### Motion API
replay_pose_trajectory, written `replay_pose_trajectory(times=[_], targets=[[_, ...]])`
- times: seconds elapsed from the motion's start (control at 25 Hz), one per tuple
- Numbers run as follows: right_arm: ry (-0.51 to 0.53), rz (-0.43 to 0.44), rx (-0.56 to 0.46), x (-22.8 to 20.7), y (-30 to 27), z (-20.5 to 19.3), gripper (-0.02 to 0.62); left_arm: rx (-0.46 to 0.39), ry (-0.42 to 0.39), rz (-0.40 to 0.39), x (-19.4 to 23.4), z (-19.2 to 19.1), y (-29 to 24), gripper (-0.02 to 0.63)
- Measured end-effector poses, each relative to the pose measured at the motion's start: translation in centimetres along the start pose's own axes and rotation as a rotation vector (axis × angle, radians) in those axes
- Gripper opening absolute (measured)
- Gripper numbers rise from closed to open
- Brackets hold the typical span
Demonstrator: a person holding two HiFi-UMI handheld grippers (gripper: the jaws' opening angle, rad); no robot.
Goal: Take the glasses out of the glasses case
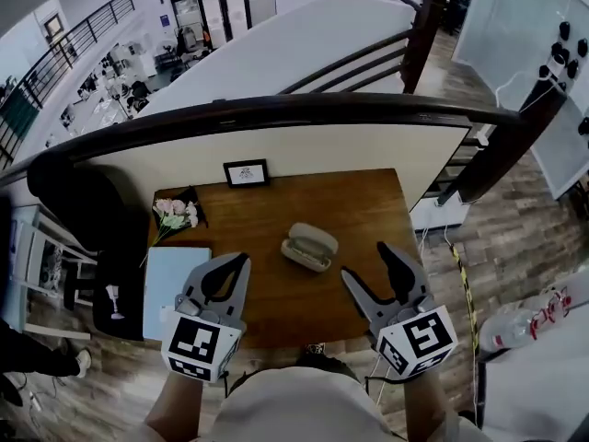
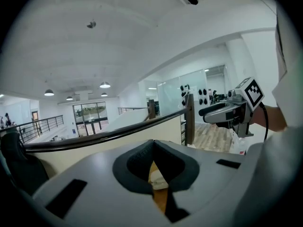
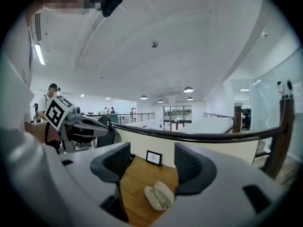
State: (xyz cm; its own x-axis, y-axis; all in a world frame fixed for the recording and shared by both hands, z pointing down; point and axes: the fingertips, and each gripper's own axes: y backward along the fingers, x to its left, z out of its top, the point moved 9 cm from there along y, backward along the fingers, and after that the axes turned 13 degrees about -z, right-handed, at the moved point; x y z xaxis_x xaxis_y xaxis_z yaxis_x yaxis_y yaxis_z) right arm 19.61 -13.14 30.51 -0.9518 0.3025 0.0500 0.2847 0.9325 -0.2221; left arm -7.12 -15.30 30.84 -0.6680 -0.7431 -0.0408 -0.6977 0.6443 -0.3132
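A pale glasses case lies open in the middle of the wooden table. Its contents are too small to make out. Both grippers hang above the table's near edge, clear of the case. My left gripper is to the case's near left, and its tips meet with nothing in them. My right gripper is to the near right, jaws spread wide and empty. In the right gripper view the case lies below the open pads. In the left gripper view a sliver of the case shows under the closed tips.
A small framed card stands at the table's far edge. Pink flowers lie at the far left and a light blue book at the near left. A dark handrail runs behind the table. A black chair stands to the left.
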Motion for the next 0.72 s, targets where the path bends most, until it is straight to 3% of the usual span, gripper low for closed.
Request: replay_pose_trajectory(times=[0.36,0.72], targets=[[0.003,0.178,0.027,-5.0,-7.4,-1.4,0.281,0.033,0.055,0.167,1.4,-0.3,-4.7,0.002],[-0.009,0.265,0.105,-5.5,-10.8,-3.4,0.278,0.093,0.073,0.226,1.8,-0.4,-5.8,0.002]])
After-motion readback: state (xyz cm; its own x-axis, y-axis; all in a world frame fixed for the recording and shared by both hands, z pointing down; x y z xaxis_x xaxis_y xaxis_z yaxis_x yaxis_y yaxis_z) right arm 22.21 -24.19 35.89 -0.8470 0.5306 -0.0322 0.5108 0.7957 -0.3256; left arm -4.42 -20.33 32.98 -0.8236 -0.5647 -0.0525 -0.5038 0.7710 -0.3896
